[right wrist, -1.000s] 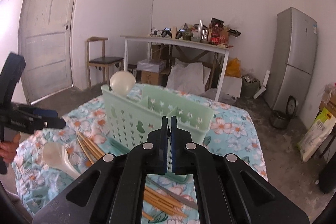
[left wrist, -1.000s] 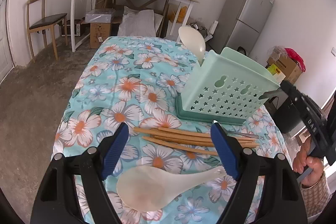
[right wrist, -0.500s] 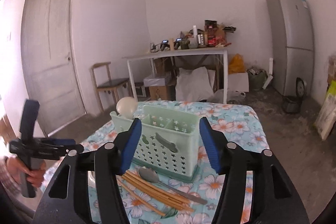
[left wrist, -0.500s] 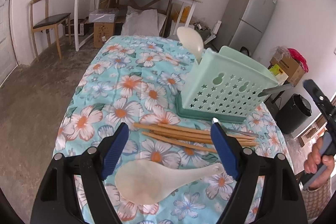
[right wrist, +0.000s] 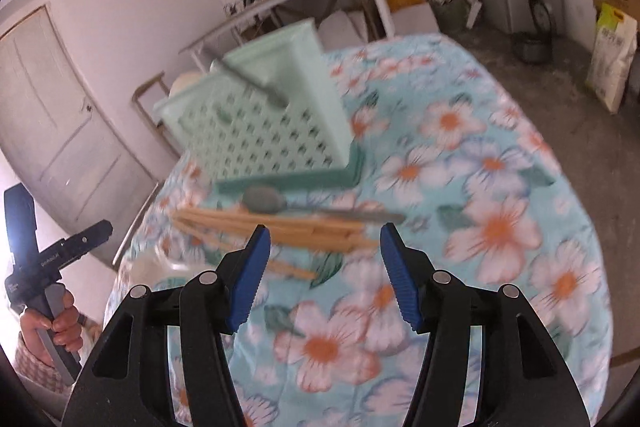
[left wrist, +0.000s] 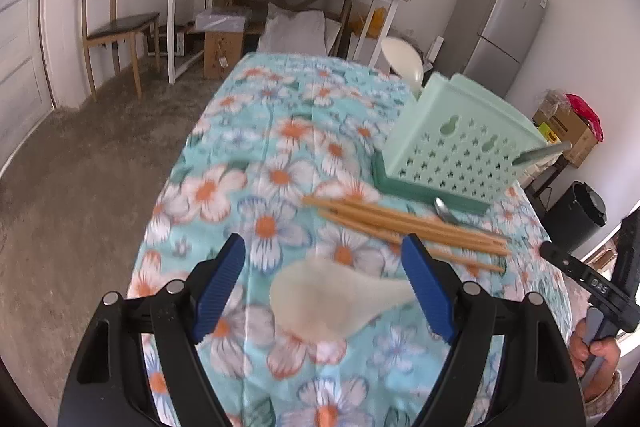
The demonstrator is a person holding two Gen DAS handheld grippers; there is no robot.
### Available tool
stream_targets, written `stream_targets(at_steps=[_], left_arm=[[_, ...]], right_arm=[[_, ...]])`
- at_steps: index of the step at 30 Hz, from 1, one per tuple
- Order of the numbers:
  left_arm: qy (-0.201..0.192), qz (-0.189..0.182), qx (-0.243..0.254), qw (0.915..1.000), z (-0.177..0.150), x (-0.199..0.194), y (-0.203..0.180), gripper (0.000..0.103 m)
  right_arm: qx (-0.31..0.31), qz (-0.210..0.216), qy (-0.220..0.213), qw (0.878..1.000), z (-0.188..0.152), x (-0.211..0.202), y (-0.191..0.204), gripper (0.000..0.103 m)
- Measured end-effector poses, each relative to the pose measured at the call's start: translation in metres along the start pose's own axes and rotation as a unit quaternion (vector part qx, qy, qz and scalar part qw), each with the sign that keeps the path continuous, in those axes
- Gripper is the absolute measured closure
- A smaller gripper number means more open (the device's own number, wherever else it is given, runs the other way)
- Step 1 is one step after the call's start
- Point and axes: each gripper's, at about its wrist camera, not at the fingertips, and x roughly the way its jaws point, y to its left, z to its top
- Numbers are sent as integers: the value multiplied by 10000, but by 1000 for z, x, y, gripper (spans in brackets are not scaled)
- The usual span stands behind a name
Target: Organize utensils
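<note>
Utensils lie loose on the floral table [left wrist: 248, 131] near the green caddy [left wrist: 460, 143].
Rice paddle [left wrist: 328, 299] sits between the left hand-held gripper's [left wrist: 324, 283] spread jaws; right hand-held gripper [right wrist: 324, 267], just opened, empty, hangs over chopsticks [right wrist: 280, 227] and spoon [right wrist: 264, 201].

Little lettering can be read. In the left wrist view, white characters that look like "DAS" run along the black arm of the right gripper [left wrist: 596, 283] at the right edge. In the right wrist view, small white lettering on the left gripper [right wrist: 52, 259] is too blurred to read, as is the dark print on the yellow-and-white sack [right wrist: 612, 55] far right.
</note>
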Motion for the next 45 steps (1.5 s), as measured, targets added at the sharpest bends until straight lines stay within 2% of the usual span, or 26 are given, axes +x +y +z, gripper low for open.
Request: stream_targets(at_steps=[1, 6, 8, 11, 14, 17, 26, 31, 34, 39, 45], left_arm=[[39, -13, -8, 10000, -4, 0, 1, 25], [81, -114, -54, 9999, -19, -2, 1, 25], [88, -160, -61, 9998, -21, -1, 1, 25], [110, -227, -36, 9997, -23, 1, -1, 25], [117, -291, 47, 9995, -21, 3, -5, 25], [124, -323, 123, 9993, -17, 7, -8, 25], [256, -456, 155, 9985, -16, 22, -16, 25], [235, -480, 219, 9983, -16, 22, -21, 25], [214, -511, 227, 9982, -15, 22, -21, 25], [43, -844, 330, 9959, 0, 22, -34, 25], [31, -1410, 377, 9893, 25, 46, -64, 27]], right_arm=[[-6, -12, 36, 10000, -2, 2, 1, 48], [341, 0, 193, 9992, 15, 27, -6, 67], [417, -23, 223, 9989, 22, 39, -9, 71], [488, -163, 316, 9982, 31, 61, -13, 77], [617, -362, 423, 9965, 36, 81, -24, 78], [746, -499, 522, 9946, 37, 90, -31, 89], [625, -524, 831, 9932, 24, 84, -21, 89], [551, -457, 823, 9940, 16, 74, -18, 89], [551, -342, 739, 9952, 18, 69, -20, 84], [430, -216, 418, 9980, 21, 49, -19, 71], [398, -23, 199, 9990, 17, 30, -18, 67]])
